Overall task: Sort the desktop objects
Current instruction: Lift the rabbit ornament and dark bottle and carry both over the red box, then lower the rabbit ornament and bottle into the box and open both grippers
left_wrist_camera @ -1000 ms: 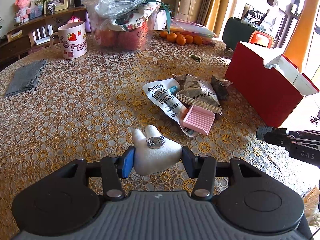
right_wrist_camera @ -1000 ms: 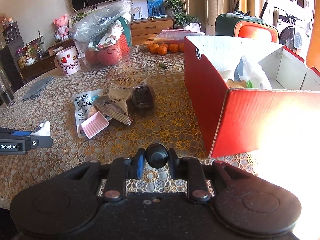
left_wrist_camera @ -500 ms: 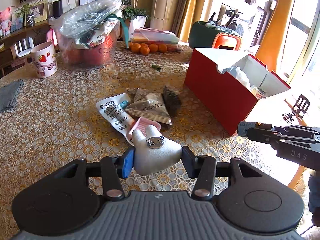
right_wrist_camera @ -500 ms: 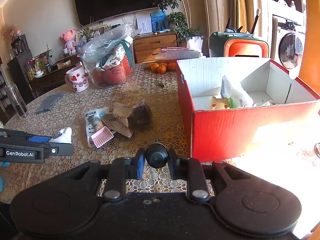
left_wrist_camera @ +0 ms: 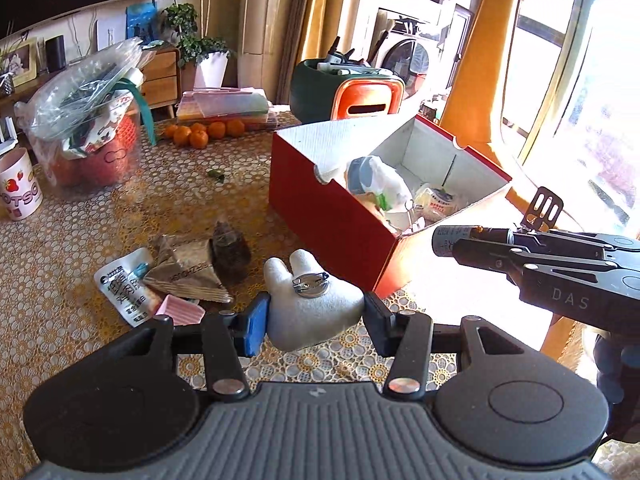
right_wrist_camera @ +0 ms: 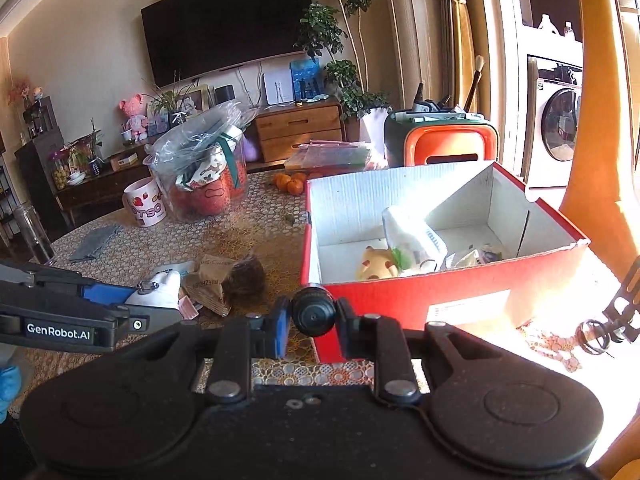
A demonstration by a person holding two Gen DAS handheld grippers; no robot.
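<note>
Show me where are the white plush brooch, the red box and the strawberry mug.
white plush brooch [left_wrist_camera: 316,312], left wrist view, on its soft white body below the metal pin.
red box [right_wrist_camera: 400,304], right wrist view, on its red front wall.
strawberry mug [right_wrist_camera: 146,204], right wrist view, on its printed side.

Table with yellow lace-pattern cloth; open red box sits at 2 o'clock of centre, a heap of snack packets with a pink ribbed item at 9 o'clock of it. Far side at 11 o'clock: clear bag-covered red basket, strawberry mug just left of it, grey cloth further left. At 12 o'clock a row of oranges beside a flat stack of plastic folders, small green leaf lying loose between oranges and box.
</note>
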